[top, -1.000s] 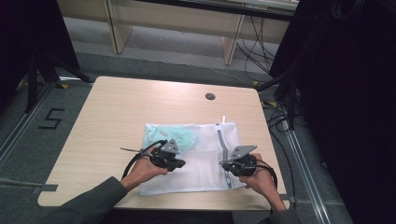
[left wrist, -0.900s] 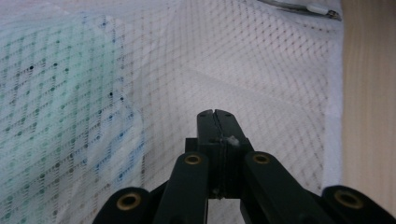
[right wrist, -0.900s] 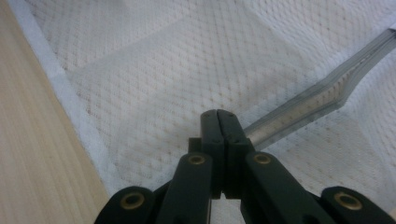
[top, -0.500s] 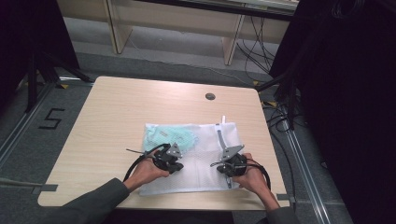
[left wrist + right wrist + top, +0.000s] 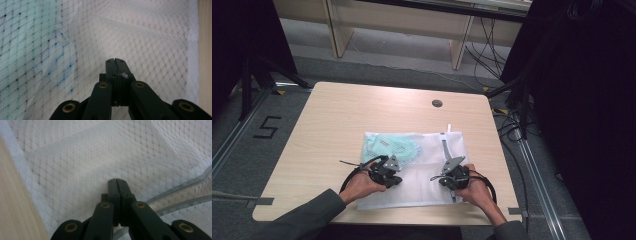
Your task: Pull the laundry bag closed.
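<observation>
A white mesh laundry bag [image 5: 424, 172] lies flat on the near half of the wooden table [image 5: 337, 120]. A mint-green garment [image 5: 394, 146] shows through its far left part, and a grey zipper [image 5: 446, 147] runs along its right side. My left gripper [image 5: 398, 181] rests low over the bag's near left, its jaws shut with nothing seen between them. The right gripper [image 5: 435, 179] sits over the near right of the bag beside the zipper, also shut. In the left gripper view the closed tips [image 5: 115, 60] hover on the mesh [image 5: 140, 37]. In the right gripper view the closed tips [image 5: 117, 180] meet the mesh [image 5: 75, 162] left of the zipper [image 5: 180, 195].
A round cable grommet [image 5: 437, 103] sits at the table's far right. Bare tabletop lies left of and beyond the bag. Cables [image 5: 507, 130] hang off the right edge, and a wooden desk frame [image 5: 462, 45] stands behind the table.
The right hand and its gripper have slid left, further onto the bag and nearer the left gripper. The left hand has barely moved.
</observation>
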Available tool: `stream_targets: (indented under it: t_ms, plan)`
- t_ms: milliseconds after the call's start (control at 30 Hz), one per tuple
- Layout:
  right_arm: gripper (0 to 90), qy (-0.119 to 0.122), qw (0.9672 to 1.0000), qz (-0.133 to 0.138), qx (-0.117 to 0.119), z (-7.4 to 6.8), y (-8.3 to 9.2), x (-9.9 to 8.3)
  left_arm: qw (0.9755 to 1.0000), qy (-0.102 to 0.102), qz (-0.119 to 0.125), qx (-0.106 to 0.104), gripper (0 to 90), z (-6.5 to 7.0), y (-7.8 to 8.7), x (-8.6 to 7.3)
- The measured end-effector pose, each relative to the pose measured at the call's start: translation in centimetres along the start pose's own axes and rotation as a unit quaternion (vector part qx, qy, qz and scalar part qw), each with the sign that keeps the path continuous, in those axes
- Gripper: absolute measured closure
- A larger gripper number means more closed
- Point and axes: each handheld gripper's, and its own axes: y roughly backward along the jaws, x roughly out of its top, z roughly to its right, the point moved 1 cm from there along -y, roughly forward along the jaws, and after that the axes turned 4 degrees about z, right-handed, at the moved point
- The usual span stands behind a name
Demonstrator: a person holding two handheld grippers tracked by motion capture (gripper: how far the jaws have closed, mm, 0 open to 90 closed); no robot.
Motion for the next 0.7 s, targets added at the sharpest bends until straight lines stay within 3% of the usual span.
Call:
stream_targets:
  t_ms: [167, 200, 267, 300, 333, 600, 667, 700]
  plan:
    - [90.0, 0.022, 0.9997, 0.000, 0.006, -0.8, -0.7, 1.2, 0.9998, -0.011, -0.017, 0.008, 89.4, -0.3, 1.1, -0.8]
    - [90.0, 0.017, 0.9998, -0.002, 0.012, -1.1, -0.8, 1.5, 0.9998, 0.003, -0.016, 0.008, 89.4, -0.4, 1.4, -1.2]
    - [90.0, 0.033, 0.9993, 0.002, 0.016, -1.4, -1.2, 2.1, 0.9998, 0.005, -0.018, 0.009, 89.4, -0.8, 1.9, -1.7]
    - [90.0, 0.039, 0.9991, 0.003, 0.018, -1.6, -1.3, 2.4, 0.9997, 0.018, -0.010, 0.013, 89.4, -0.7, 2.1, -2.0]
    - [90.0, 0.039, 0.9990, 0.003, 0.019, -1.8, -1.4, 2.6, 0.9996, 0.006, -0.023, 0.013, 89.4, -0.9, 2.4, -2.2]
    - [90.0, 0.055, 0.9980, 0.005, 0.031, -3.2, -2.3, 4.2, 0.9993, 0.022, -0.029, 0.013, 89.3, -1.2, 3.8, -3.5]
    - [90.0, 0.058, 0.9977, 0.006, 0.036, -3.5, -2.5, 4.6, 0.9990, 0.016, -0.039, 0.013, 89.3, -1.4, 4.2, -3.8]
    - [90.0, 0.059, 0.9975, 0.007, 0.038, -3.6, -2.6, 4.7, 0.9992, 0.020, -0.031, 0.015, 89.3, -1.4, 4.2, -3.9]
